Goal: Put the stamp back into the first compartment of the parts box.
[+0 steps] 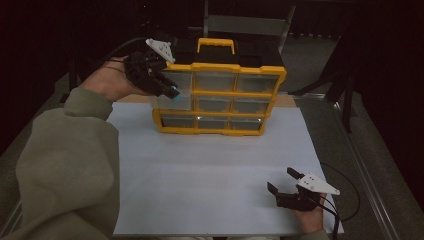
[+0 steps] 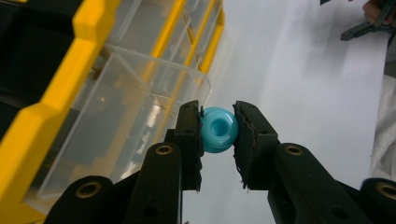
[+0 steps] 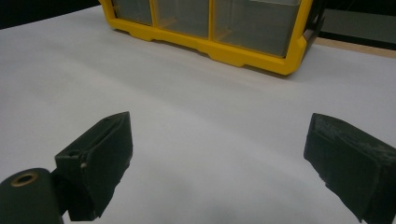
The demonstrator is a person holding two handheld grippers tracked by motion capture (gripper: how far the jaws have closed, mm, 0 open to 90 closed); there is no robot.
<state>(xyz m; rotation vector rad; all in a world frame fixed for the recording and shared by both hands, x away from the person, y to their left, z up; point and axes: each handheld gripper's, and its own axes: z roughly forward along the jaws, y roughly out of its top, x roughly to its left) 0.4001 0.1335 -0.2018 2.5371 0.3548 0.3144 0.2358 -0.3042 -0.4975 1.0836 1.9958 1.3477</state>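
2 grippers work at a table covered with a white sheet (image 1: 210,170). The left gripper (image 1: 170,90) is raised at the left front of a yellow drawer cabinet (image 1: 220,67), and its jaws are clamped on a small turquoise ring-shaped bead (image 2: 218,129); in the left gripper view the bead sits squarely between the 2 black pads, touching both, with its hole facing the camera. In the high view the bead shows as a turquoise glint at the jaw tips, just in front of the cabinet's left column of drawers. A clear plastic drawer (image 2: 121,121) stands pulled out of the yellow frame, and the bead hangs just beside its front corner, above the white sheet rather than inside the drawer. The cabinet holds 3 rows of 3 clear drawers and has a yellow carry handle (image 1: 216,45) on top. The right gripper (image 1: 286,186) rests low near the front right corner of the sheet, well apart from the cabinet; its jaws stand wide with nothing between them, pointing towards the cabinet's bottom row.
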